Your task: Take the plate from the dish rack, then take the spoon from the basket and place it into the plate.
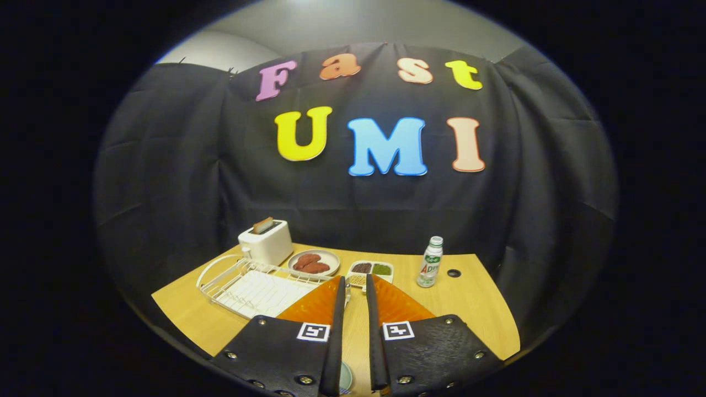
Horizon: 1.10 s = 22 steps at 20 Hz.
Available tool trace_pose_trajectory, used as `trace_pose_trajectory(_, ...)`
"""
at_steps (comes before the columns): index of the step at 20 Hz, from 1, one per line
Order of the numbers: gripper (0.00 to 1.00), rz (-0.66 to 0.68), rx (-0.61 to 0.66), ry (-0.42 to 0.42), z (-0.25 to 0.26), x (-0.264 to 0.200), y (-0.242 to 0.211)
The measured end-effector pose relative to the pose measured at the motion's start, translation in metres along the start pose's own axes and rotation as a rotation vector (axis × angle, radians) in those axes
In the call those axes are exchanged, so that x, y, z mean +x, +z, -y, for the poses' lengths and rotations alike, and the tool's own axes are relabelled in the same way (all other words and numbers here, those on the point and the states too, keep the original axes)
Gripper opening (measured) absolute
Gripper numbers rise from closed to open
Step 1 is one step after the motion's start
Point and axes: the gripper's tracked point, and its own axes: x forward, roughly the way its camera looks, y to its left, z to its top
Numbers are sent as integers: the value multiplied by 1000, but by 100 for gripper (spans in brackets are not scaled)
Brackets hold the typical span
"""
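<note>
Your hand-held gripper (353, 286) hangs above the near edge of the table (469, 309), fingers nearly closed and grasping nothing. The dish rack (248, 286) sits toward the table's left edge, just ahead of your left finger; I cannot make out a plate standing in it, and a pale round rim shows below, between the fingers. The task looks barely begun, or the plate is down already: check before reaching for the rack.

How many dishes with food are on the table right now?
2. A round plate with reddish pieces beside the toaster, and a divided tray just beyond the nearly closed gripper. The fingers may hide more.
</note>
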Motion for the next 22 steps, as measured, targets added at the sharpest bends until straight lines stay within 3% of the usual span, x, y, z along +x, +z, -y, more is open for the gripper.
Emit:
trace_pose_trajectory(8, 21, 175, -11, -141, 75, -29, 72)
trace_pose_trajectory(9, 26, 189, -23, -127, 75, -31, 73)
trace_pose_trajectory(12, 95, 232, -54, -85, 74, -34, 77)
trace_pose_trajectory(22, 96, 180, 10, -92, 107, -23, 30)
